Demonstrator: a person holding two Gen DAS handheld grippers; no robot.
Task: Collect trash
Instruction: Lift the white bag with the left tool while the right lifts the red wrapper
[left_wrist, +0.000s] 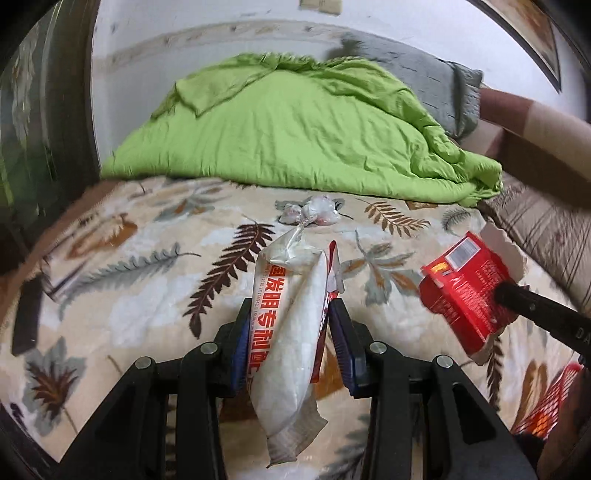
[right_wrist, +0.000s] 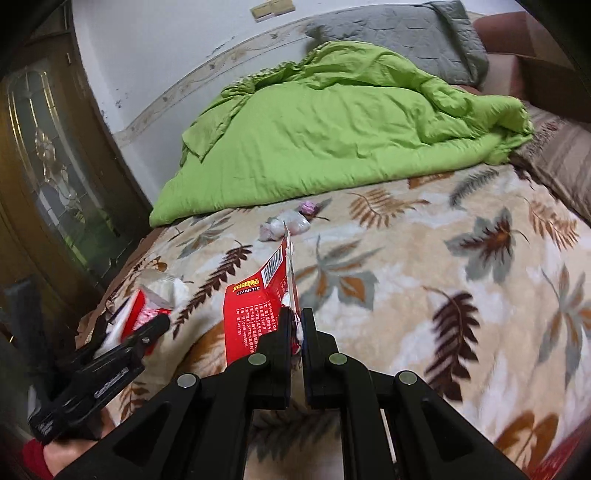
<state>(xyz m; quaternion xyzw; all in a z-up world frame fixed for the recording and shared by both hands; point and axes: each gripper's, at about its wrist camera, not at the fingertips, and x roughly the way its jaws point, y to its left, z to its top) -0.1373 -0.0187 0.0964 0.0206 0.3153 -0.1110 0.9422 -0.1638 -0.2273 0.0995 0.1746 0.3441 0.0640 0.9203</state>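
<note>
My left gripper (left_wrist: 291, 317) is shut on a white plastic packet with red print (left_wrist: 288, 332), held lengthwise above the bed; the same gripper and packet (right_wrist: 155, 306) show at the lower left of the right wrist view. My right gripper (right_wrist: 295, 325) is shut on the torn edge of a flattened red carton (right_wrist: 258, 314), which hangs to the left of its fingers. In the left wrist view that red carton (left_wrist: 465, 291) floats at the right on a black finger (left_wrist: 535, 306). Crumpled clear wrappers (left_wrist: 314, 212) (right_wrist: 286, 223) lie on the leaf-patterned blanket (right_wrist: 424, 295) near the green quilt.
A bunched green quilt (left_wrist: 288, 122) covers the far half of the bed, with a grey pillow (right_wrist: 402, 33) behind it. A dark wooden glass-paned door (right_wrist: 48, 177) stands at the left. A red mesh basket (left_wrist: 543, 398) shows at the lower right. A striped cushion (right_wrist: 561, 162) lies at the right.
</note>
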